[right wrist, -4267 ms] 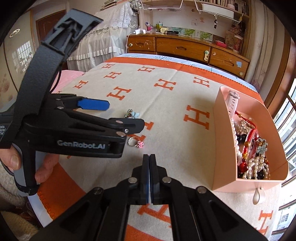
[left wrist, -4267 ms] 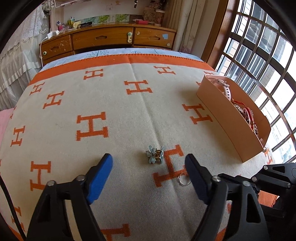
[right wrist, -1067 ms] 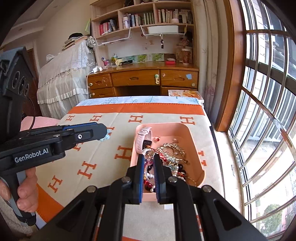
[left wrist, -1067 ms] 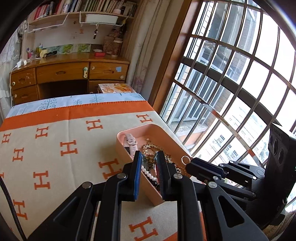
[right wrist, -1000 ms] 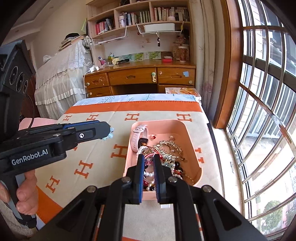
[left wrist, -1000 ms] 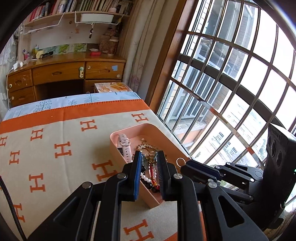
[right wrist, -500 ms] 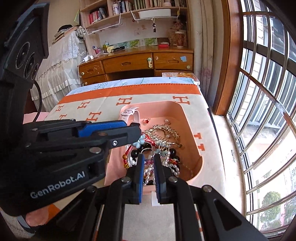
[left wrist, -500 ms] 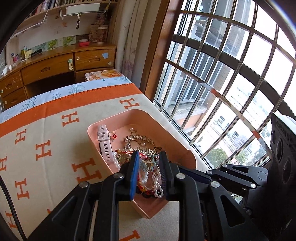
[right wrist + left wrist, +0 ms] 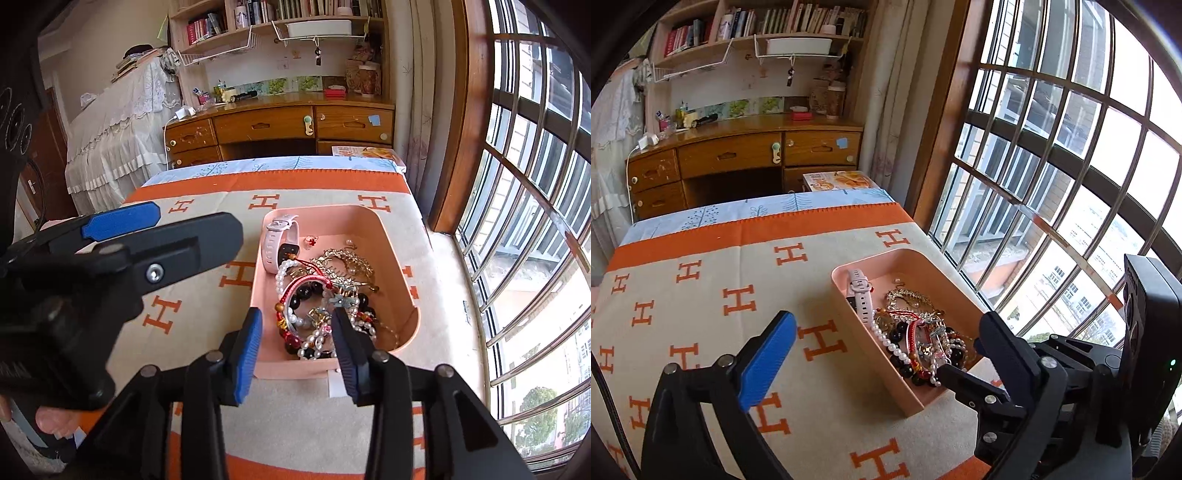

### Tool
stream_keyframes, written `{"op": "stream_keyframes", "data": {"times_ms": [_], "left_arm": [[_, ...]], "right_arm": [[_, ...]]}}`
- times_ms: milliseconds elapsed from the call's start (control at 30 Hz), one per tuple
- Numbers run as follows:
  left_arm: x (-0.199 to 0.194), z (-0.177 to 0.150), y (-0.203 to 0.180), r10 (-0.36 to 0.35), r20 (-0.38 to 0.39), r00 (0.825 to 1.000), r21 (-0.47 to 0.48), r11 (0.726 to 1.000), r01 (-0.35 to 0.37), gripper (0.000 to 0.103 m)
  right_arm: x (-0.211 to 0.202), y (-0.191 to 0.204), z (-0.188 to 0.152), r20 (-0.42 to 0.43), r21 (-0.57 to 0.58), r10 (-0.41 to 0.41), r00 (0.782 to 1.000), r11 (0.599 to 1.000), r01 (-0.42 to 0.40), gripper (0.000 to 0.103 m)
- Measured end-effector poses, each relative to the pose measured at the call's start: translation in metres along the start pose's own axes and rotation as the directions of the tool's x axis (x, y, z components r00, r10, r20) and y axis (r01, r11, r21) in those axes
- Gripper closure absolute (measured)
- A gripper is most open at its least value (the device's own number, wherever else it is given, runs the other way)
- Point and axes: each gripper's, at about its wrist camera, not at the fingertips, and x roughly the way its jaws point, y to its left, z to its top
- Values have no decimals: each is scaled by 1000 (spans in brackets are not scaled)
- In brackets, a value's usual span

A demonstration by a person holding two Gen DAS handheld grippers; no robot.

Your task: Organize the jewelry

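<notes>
A pink tray (image 9: 875,373) sits on the blanket by the window and holds a heap of jewelry (image 9: 919,339) and a pale pink watch (image 9: 860,291). My left gripper (image 9: 888,319) hangs over the tray's near side; its jaws are opening wide and nothing is between them. In the right wrist view my right gripper (image 9: 295,314) is above the tray (image 9: 388,236) with its jaws opening, and only the heap lies below them. A small blue-grey flower clip (image 9: 343,301) rests on top of the beads, beside the right finger.
The cream blanket with orange H marks (image 9: 701,295) covers the bed. A barred window (image 9: 1052,166) runs close along the tray's right. A wooden desk with drawers (image 9: 277,129) stands beyond the bed. A hand (image 9: 48,417) holds the left gripper's handle.
Both grippers were shut on small pieces over the tray. Both have now opened, the left very wide. The flower clip has left the left jaws and lies on the heap.
</notes>
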Motion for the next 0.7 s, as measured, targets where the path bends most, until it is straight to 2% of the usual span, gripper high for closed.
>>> {"op": "stream_keyframes", "data": {"times_ms": [100, 433, 700], "left_arm": [[-14, -6, 8, 30, 7, 1000, -20, 999, -29, 1], [-63, -34, 34, 114, 9, 993, -76, 991, -113, 1], [-96, -66, 54, 207, -20, 978, -87, 974, -208, 1]], "right_arm": [[-6, 9, -3, 0, 2, 12, 1000, 1000, -12, 50], [-25, 48, -14, -15, -13, 34, 999, 999, -34, 48], [-40, 65, -24, -15, 58, 13, 1000, 998, -12, 48]]}}
